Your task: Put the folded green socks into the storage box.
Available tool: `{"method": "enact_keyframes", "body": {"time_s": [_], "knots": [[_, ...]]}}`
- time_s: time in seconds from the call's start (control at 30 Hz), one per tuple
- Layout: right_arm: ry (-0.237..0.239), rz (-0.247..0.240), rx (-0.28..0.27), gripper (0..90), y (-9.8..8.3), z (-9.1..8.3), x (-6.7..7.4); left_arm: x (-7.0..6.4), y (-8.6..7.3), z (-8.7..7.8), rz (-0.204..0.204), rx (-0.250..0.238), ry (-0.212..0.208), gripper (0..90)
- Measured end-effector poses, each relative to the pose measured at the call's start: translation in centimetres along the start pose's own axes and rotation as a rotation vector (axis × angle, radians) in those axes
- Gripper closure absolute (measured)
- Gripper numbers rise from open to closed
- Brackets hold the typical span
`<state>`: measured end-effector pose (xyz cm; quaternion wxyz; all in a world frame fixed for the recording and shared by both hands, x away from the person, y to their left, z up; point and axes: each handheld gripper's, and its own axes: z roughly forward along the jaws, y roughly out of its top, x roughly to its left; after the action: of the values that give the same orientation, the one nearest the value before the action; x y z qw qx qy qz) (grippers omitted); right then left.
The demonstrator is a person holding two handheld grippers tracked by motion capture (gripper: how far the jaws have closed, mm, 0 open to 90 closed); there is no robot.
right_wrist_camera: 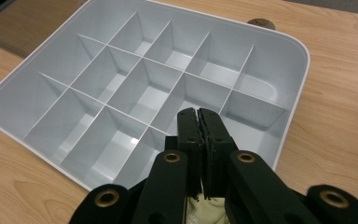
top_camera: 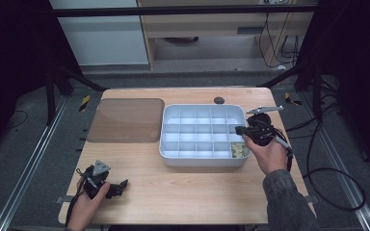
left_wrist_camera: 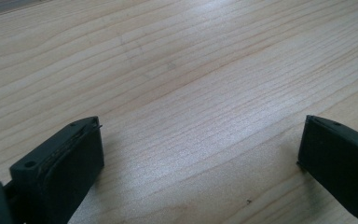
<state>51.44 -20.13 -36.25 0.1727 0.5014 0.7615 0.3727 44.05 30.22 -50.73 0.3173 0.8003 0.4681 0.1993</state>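
A white tray (top_camera: 168, 144) divided into several compartments sits right of the table's middle. A small yellowish-green thing (top_camera: 239, 150) lies in its near right corner compartment. My right gripper (top_camera: 239, 129) hangs over the tray's right side, a hand holding it from the near right. In the right gripper view its jaws (right_wrist_camera: 198, 114) are pressed together with nothing between the tips, above the tray's (right_wrist_camera: 9, 126) cells. A bit of the pale thing (right_wrist_camera: 200, 207) shows beneath the linkage. My left gripper (top_camera: 120, 185) rests low at the table's near left, its jaws (left_wrist_camera: 200, 154) wide apart over bare wood.
A brown translucent sheet (top_camera: 125, 119) lies flat left of the tray at the back. A dark round cap (top_camera: 219, 100) sits in the tabletop behind the tray. Cables trail off the table's right edge. Bare wood lies between the left gripper and the tray.
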Motion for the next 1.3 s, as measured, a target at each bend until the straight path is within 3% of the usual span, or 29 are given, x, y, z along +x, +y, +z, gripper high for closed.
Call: {"method": "enact_keyframes", "body": {"time_s": [0.37, 0.67, 1.3], "knots": [[0.008, -0.012, -0.025, 81.0, 0.0, -0.3, 0.7, 0.0, 0.0, 0.0, 0.000, 0.000, 0.000, 0.0], [0.005, -0.004, -0.059, 57.1, -0.2, -1.3, 1.3, -0.1, 0.0, 0.0, 0.001, -0.002, 0.001, 0.0], [0.010, 0.021, -0.114, 19.8, -0.7, -2.8, 1.8, -0.1, 0.0, 0.0, 0.000, -0.002, 0.001, 0.0]]}}
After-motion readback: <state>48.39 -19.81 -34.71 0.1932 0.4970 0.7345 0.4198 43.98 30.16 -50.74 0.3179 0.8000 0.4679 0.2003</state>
